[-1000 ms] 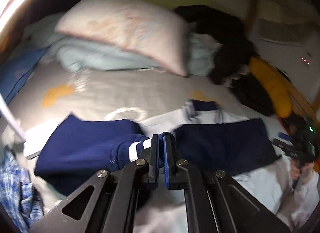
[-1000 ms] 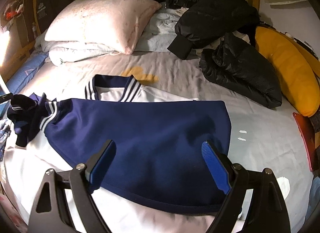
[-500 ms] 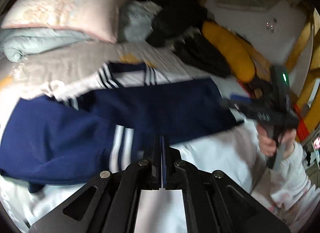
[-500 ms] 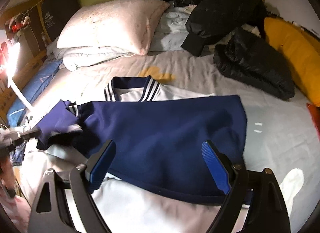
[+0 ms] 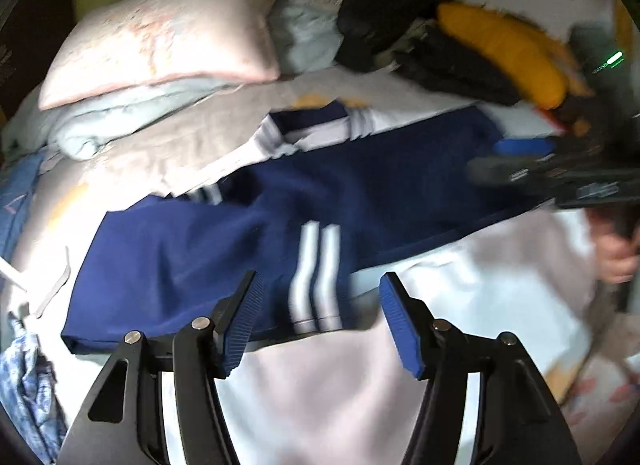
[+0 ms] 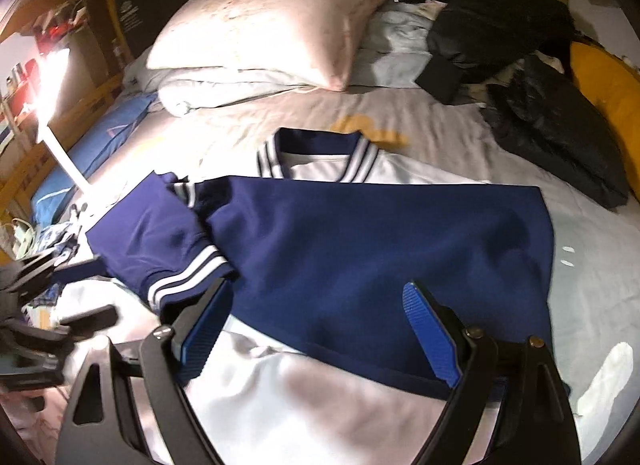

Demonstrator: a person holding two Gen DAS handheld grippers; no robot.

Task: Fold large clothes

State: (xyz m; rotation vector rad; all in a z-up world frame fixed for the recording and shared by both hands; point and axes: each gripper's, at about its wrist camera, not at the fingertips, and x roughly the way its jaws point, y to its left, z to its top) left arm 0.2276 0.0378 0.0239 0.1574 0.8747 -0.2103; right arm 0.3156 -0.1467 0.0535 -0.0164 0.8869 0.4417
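A navy and white jacket (image 6: 380,245) lies spread on the bed, collar (image 6: 320,153) toward the pillows. Its navy sleeve is folded across the body, ending in a white-striped cuff (image 5: 316,277) (image 6: 188,277). My left gripper (image 5: 320,305) hovers just over that cuff. Its jaws are opening, the cuff lies between the blue pads, and neither pad presses on it. My right gripper (image 6: 316,321) stands open above the jacket's lower navy edge with nothing gripped. It also shows, blurred, at the right of the left wrist view as the right gripper (image 5: 540,169), held by a hand (image 5: 616,261).
A pink pillow (image 6: 272,25) on folded bedding lies at the head of the bed. Black jackets (image 6: 520,45) and a yellow cushion (image 6: 608,89) fill the far right. A bright lamp (image 6: 52,77) and blue mat (image 6: 100,145) border the left side. Blue plaid cloth (image 5: 24,377) lies at the near left.
The left gripper carried the sleeve cuff across the jacket body, then opened and let it go; the cuff now lies on the navy body. The right gripper shifted slightly and stayed open.
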